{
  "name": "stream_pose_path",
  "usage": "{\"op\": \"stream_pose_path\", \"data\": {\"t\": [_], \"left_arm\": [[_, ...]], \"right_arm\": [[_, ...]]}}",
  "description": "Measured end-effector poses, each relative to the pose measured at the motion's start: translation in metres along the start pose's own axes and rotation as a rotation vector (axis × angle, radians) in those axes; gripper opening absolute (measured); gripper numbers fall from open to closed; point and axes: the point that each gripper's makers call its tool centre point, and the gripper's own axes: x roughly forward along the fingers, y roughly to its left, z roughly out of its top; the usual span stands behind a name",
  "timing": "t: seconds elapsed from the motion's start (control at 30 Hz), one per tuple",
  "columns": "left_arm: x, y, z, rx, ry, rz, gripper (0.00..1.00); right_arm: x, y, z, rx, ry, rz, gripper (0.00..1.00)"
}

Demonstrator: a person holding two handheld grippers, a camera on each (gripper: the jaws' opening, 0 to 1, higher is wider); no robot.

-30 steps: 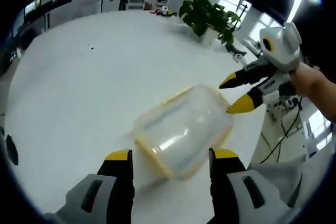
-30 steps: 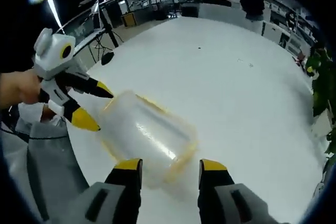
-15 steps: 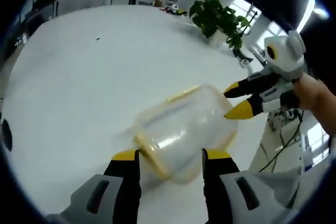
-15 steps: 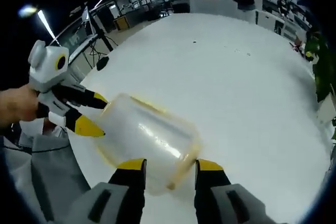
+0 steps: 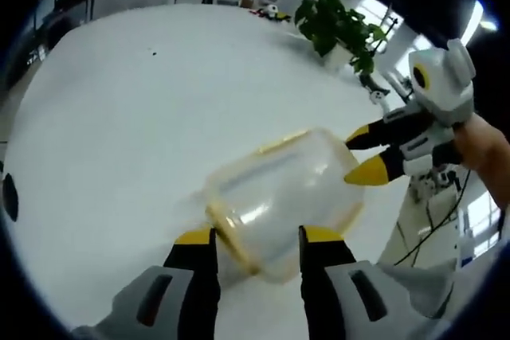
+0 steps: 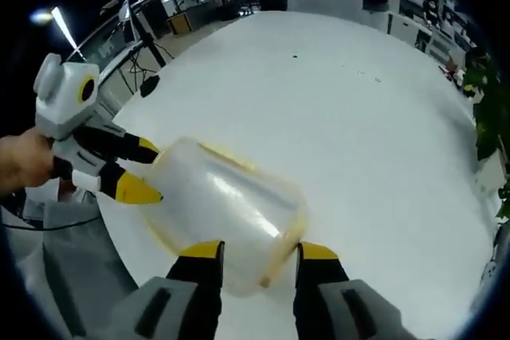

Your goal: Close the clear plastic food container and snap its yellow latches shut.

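Left gripper view: clear container (image 5: 279,193) lies between both grippers' narrowed jaws, gripped endwise.

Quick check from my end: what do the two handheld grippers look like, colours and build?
Both match. The left gripper and right gripper have grey bodies with dark slots, black jaws and yellow tips. Seen from the side, each carries a pale grey-white housing with a black, yellow-ringed disc, and tapered black fingers ending in yellow points. A bare hand grips one.
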Motion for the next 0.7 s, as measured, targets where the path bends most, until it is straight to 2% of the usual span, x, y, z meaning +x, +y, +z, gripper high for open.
{"op": "stream_pose_path", "data": {"t": [0.03,0.07,0.1,0.3,0.33,0.37,0.4,0.43,0.47,0.5,0.7], "left_arm": [[0.006,-0.013,0.005,-0.013,-0.026,-0.077,0.35],[0.005,0.002,0.002,-0.011,-0.016,-0.007,0.34],[0.004,-0.001,0.0,0.015,-0.004,-0.02,0.34],[0.003,0.0,0.0,0.024,0.009,-0.022,0.34],[0.003,0.002,0.0,0.017,0.017,-0.021,0.34],[0.003,0.001,-0.001,0.022,0.025,-0.016,0.34],[0.003,0.001,-0.001,0.024,0.023,-0.019,0.34],[0.002,0.0,-0.001,0.027,0.023,-0.018,0.34],[0.002,0.001,-0.001,0.026,0.023,-0.017,0.34],[0.002,0.0,-0.001,0.027,0.023,-0.017,0.34],[-0.001,0.001,-0.001,0.029,0.019,-0.019,0.36]], "right_arm": [[0.001,0.0,0.0,0.0,0.002,-0.001,0.33],[0.002,0.001,-0.002,-0.006,0.013,-0.004,0.33],[0.003,0.001,-0.002,-0.002,0.016,-0.004,0.32],[0.003,0.003,-0.002,0.013,0.048,0.019,0.32],[0.004,0.002,-0.002,0.039,0.047,0.041,0.31],[0.008,0.01,0.003,0.088,0.016,0.1,0.33],[0.008,0.009,0.0,0.214,0.016,0.121,0.35],[0.012,0.013,-0.002,0.256,0.004,0.158,0.36],[0.011,0.005,-0.003,0.19,-0.006,0.137,0.37],[0.01,0.006,-0.002,0.181,-0.002,0.131,0.37],[0.008,0.006,-0.002,0.201,0.001,0.125,0.38]]}}
